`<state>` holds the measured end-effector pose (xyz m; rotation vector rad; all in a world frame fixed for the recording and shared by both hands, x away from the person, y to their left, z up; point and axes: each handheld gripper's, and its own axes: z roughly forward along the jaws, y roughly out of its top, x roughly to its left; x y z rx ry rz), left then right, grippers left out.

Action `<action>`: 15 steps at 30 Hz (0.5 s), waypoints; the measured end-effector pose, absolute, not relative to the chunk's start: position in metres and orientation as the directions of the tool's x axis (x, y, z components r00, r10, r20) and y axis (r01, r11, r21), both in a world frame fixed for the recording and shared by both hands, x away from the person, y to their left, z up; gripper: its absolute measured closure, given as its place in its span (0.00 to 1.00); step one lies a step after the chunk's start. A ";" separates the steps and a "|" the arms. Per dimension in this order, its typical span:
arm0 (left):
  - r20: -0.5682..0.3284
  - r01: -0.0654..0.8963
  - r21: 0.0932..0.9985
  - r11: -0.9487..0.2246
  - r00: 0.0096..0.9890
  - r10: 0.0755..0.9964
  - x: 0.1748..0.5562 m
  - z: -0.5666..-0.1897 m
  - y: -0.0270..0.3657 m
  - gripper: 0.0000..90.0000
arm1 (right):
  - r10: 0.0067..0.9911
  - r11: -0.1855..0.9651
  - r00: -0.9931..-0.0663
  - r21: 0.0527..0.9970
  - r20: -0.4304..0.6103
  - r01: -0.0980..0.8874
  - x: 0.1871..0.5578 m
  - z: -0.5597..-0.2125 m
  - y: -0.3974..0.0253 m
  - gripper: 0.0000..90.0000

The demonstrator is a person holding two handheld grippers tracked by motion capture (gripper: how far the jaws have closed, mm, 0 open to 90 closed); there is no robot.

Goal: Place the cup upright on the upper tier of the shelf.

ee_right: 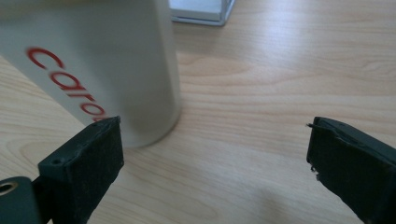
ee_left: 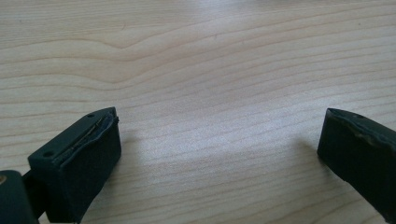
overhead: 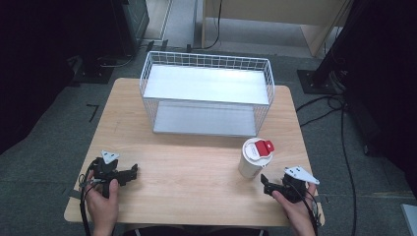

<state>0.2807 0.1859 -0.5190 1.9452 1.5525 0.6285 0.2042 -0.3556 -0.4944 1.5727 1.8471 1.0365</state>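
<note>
The white cup (overhead: pixel 253 160) at lower right is being neared by the right gripper (overhead: pixel 269 186), jaws wide apart. It should be squeezed gently. The left gripper (overhead: pixel 129 173) is being held apart too, empty.

I see the tabletop (overhead: pixel 196 167) evenly bright under overhead light, dark surroundings, glare on the shelf (overhead: pixel 206 83), and the nearby cup (ee_right: pixel 93 65) blurred.

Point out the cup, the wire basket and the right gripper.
cup (overhead: pixel 250 166): high view, side wall below the lid.
wire basket (overhead: pixel 206 61): high view, back rim.
right gripper (overhead: pixel 266 184): high view, between its fingers.
</note>
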 end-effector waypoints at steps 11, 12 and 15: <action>0.011 0.710 0.684 -0.165 0.216 0.976 0.281 -0.519 0.186 0.00 | 0.957 0.072 -0.272 0.830 0.098 0.553 0.208 -0.478 -0.327 0.05; 0.011 0.711 0.684 -0.165 0.217 0.976 0.281 -0.519 0.186 0.00 | 0.955 0.057 -0.275 0.838 0.113 0.543 0.209 -0.474 -0.325 0.06; 0.011 0.710 0.684 -0.165 0.216 0.976 0.281 -0.519 0.186 0.00 | 0.954 0.047 -0.275 0.848 0.118 0.527 0.211 -0.471 -0.321 0.06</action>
